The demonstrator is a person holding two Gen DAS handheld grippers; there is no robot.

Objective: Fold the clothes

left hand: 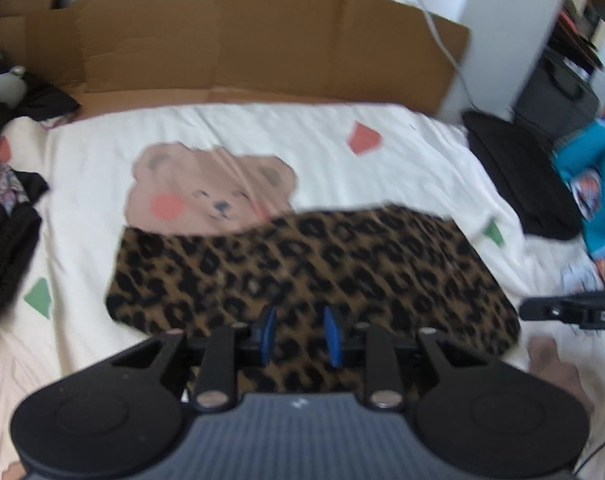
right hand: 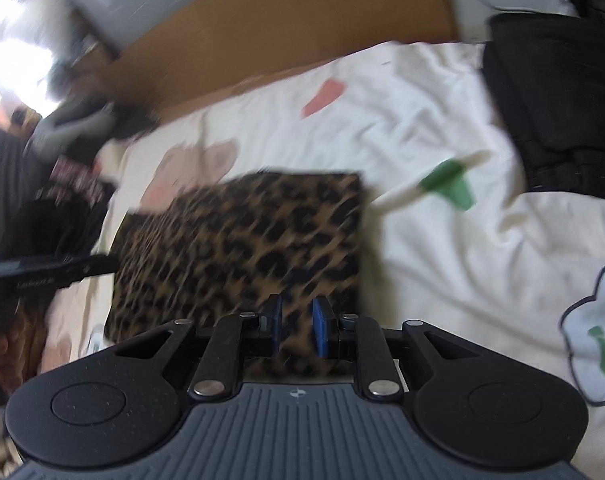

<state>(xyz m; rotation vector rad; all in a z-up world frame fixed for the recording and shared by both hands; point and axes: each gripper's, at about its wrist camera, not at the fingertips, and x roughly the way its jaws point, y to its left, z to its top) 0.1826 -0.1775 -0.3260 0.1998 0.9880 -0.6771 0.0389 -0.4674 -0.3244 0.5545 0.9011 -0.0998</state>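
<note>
A leopard-print garment (left hand: 310, 272) lies folded flat in a rough rectangle on the white bedsheet (left hand: 342, 148), partly covering a printed bear. My left gripper (left hand: 299, 332) hovers over its near edge, blue pads apart, nothing pinched between them. The right wrist view, blurred, shows the same garment (right hand: 242, 240). My right gripper (right hand: 298, 330) is above its near right corner, with a narrower gap between the pads and only cloth visible behind. A black part of the right tool (left hand: 574, 308) pokes in at the right edge of the left view. The left tool (right hand: 46, 270) appears at the left of the right view.
Brown cardboard (left hand: 262, 44) stands along the far side of the bed. Dark clothes (left hand: 6, 216) are piled at the left. A black garment (left hand: 518, 176) and a teal one (left hand: 594, 184) lie at the right. A hand (left hand: 558, 368) shows at the lower right.
</note>
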